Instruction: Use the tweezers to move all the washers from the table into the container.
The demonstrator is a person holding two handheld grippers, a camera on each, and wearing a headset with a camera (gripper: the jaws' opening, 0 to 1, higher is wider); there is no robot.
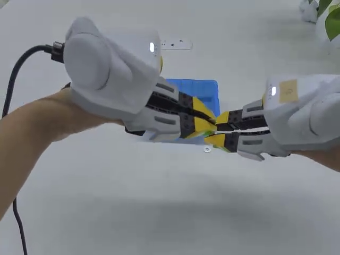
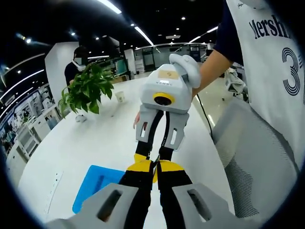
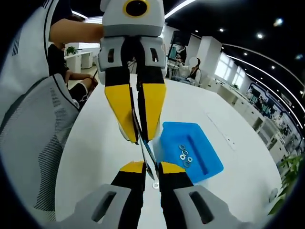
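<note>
The left gripper [image 1: 208, 119] and the right gripper [image 1: 219, 128] are meeting tip to tip just above the near edge of the blue container [image 1: 199, 87]. Both sets of jaws are drawn together and clamping the tweezers [image 3: 145, 148], which are spanning from one gripper to the other. Several washers [image 3: 184, 155] are lying inside the container. One loose washer [image 1: 207, 150] is resting on the table [image 1: 159, 202], just below the joined tips.

The step in hand appears to be settling the grip on the tweezers. Keep one gripper clamping firmly while the other is adjusting. Align the tweezer points downward toward the loose washer before lowering. Avoid twisting, since the thin blades are likely to slip.
</note>
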